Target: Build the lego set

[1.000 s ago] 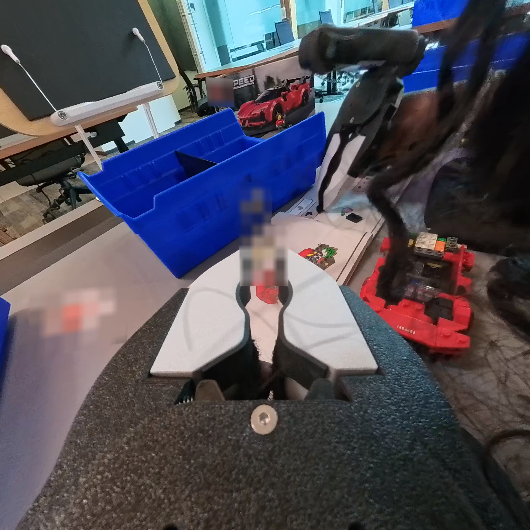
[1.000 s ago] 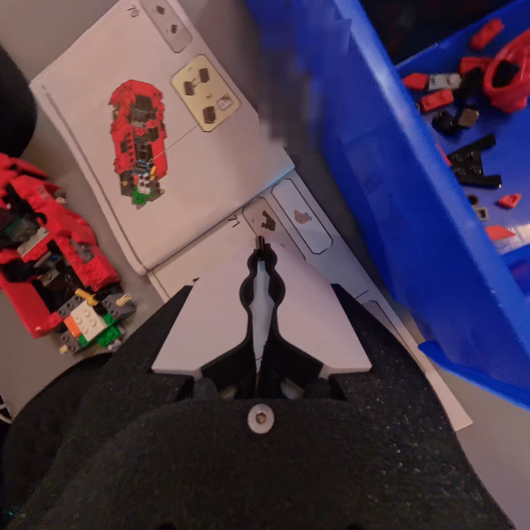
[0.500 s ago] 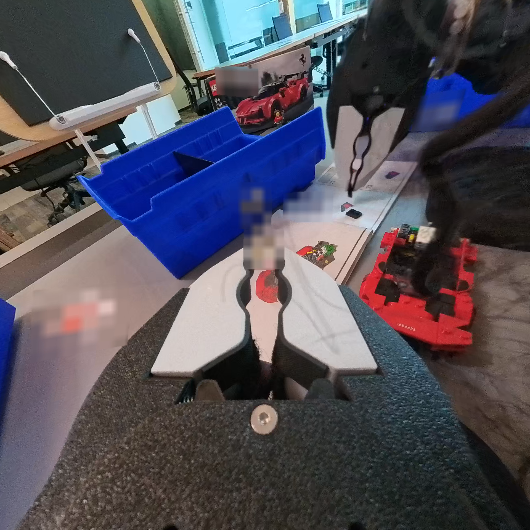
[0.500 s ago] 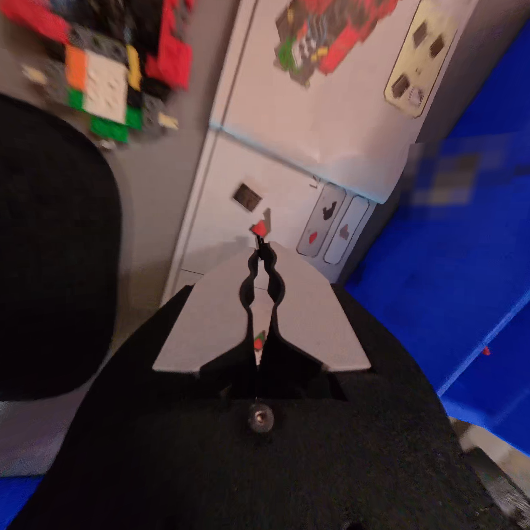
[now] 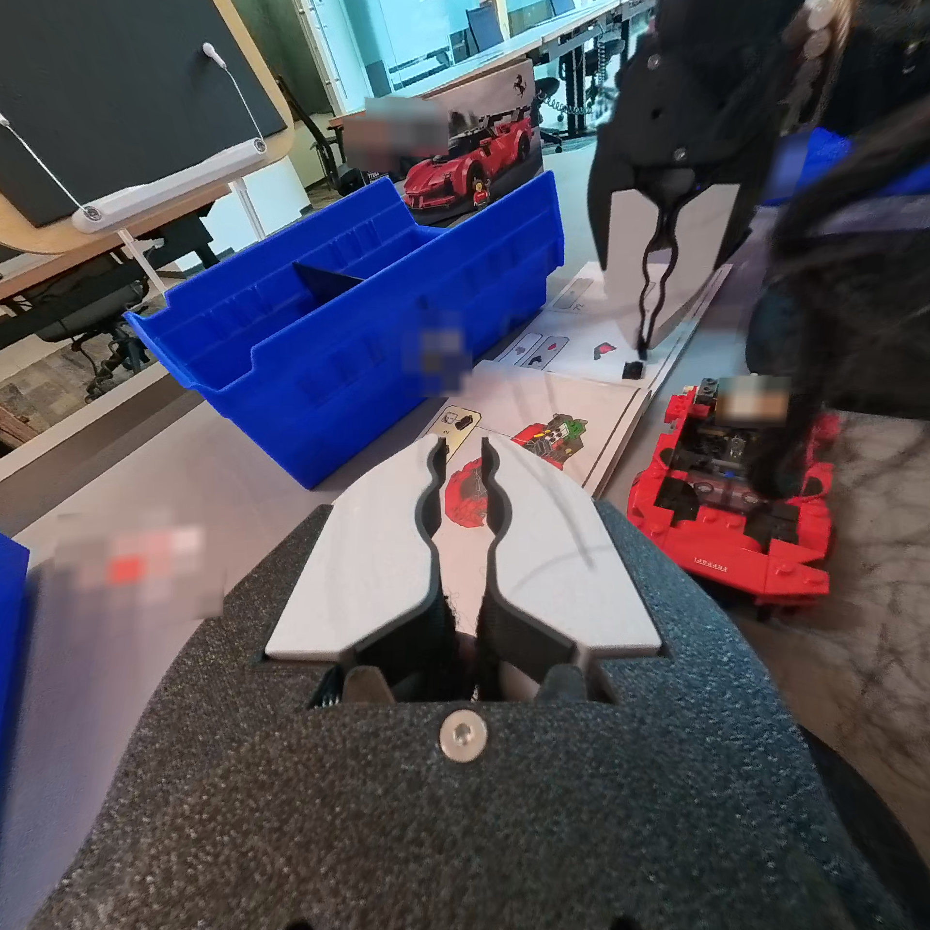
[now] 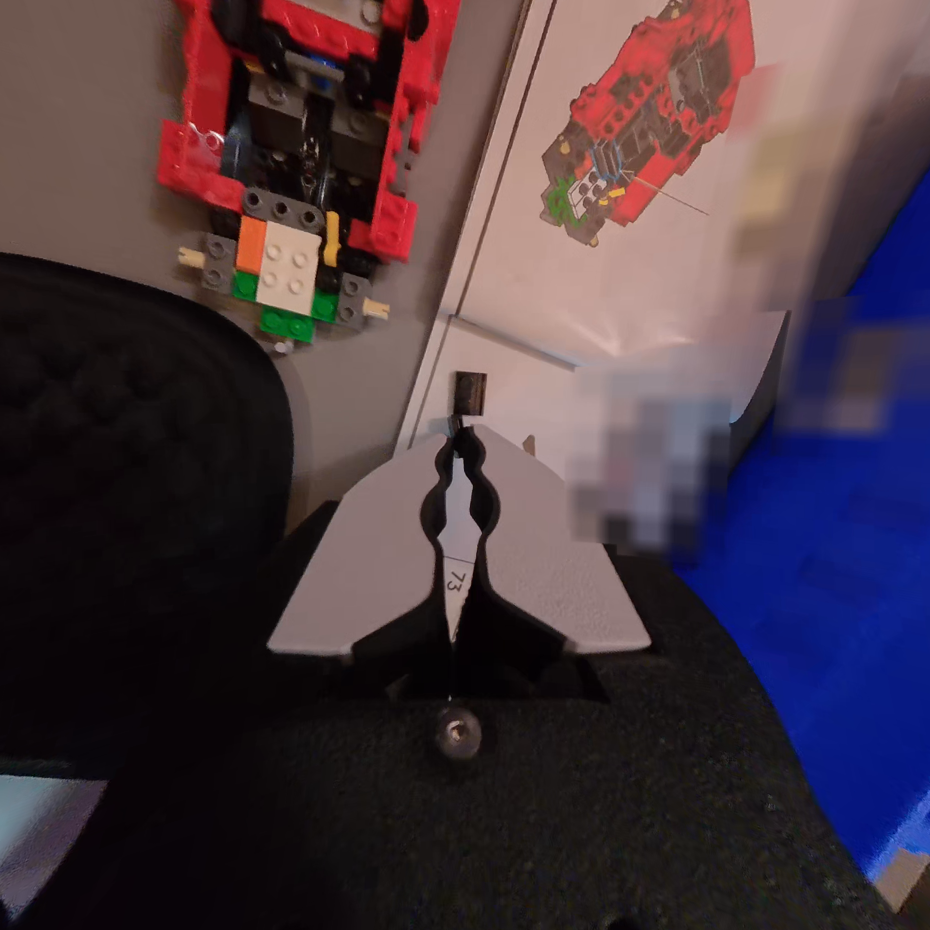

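Observation:
A part-built red lego car (image 5: pixel 729 508) stands on the grey table right of the open instruction booklet (image 5: pixel 568 402). It also shows in the right wrist view (image 6: pixel 302 100), with its white, orange and green rear bricks toward me. A small black piece (image 6: pixel 471 392) lies on the booklet page (image 6: pixel 553 282). My right gripper (image 6: pixel 460 434) is shut, with its tips just short of that piece. In the left wrist view it (image 5: pixel 644 350) points down right over the piece (image 5: pixel 633 370). My left gripper (image 5: pixel 464 443) is slightly open, empty, and low over the booklet's near end.
A blue parts bin (image 5: pixel 352 312) stands left of the booklet, and its wall (image 6: pixel 830 553) is close on the right gripper's right. The lego set's box (image 5: pixel 473 151) stands behind the bin. A second blue bin's edge (image 5: pixel 10 604) is at far left. Dark fuzzy cloth (image 6: pixel 126 412) lies beside the car. The gap from one gripper's tips to the other's is roughly 20 centimeters.
My right gripper has swung away from the blue bin, across the booklet, and come down by the small black piece. My left gripper has stayed about where it was.

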Tool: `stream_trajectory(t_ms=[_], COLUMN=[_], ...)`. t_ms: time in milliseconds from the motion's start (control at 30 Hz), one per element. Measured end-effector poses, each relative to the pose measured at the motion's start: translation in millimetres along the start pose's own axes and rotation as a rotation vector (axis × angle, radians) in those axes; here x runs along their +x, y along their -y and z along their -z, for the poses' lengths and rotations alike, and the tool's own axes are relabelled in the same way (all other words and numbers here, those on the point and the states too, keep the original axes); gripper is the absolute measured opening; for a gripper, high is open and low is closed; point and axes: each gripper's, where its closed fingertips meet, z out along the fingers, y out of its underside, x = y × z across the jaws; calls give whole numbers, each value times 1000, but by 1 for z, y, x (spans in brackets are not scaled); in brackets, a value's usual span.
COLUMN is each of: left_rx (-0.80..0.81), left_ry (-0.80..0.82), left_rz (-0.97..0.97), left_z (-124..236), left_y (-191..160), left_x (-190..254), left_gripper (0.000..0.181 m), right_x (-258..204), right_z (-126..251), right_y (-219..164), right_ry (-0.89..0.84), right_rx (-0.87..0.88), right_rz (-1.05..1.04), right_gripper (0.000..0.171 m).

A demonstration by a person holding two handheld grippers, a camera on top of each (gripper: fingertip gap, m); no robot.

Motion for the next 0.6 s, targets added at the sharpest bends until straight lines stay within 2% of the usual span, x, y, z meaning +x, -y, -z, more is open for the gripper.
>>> stream_trajectory(t_ms=[233, 433, 600], left_rx=[-6, -17, -16], left_ry=[0, -1, -2], left_rz=[-12, -25, -28], left_z=[-1, -1, -1], left_y=[-1, -2, -2], left_x=[1, 3, 3], left_gripper=[13, 13, 13], right_x=[-7, -4, 3], right_z=[13, 9, 5], right_y=[5, 22, 18], right_ry=[0, 40, 31], right_rx=[80, 238, 207], right_rz=[-67, -245, -257], right_gripper=[4, 4, 3])
